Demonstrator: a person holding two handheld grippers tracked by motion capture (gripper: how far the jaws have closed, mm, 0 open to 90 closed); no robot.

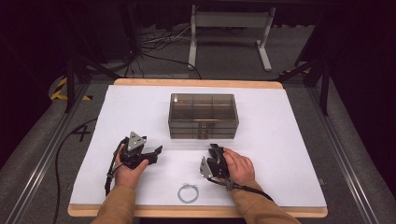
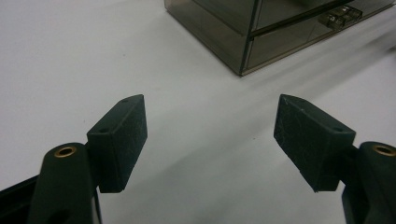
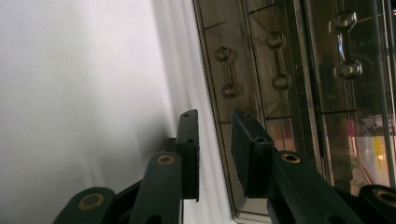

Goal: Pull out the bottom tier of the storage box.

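A smoky see-through drawer box (image 1: 203, 115) stands at the middle of the white sheet (image 1: 280, 154). My left gripper (image 1: 156, 154) rests in front of the box's left end, its jaws wide open with nothing between them. In the left gripper view the left gripper (image 2: 210, 140) points past the box's corner (image 2: 243, 51). My right gripper (image 1: 214, 148), rolled on its side, lies just in front of the box's right half. In the right gripper view the right gripper (image 3: 215, 119) has only a narrow empty gap between its jaws and faces the drawer fronts and their handles (image 3: 279, 60).
A small coil of grey wire (image 1: 187, 192) lies near the table's front edge, between the two forearms. The wooden table edge (image 1: 196, 212) runs along the bottom. A white desk frame (image 1: 231, 32) and cables stand on the floor behind.
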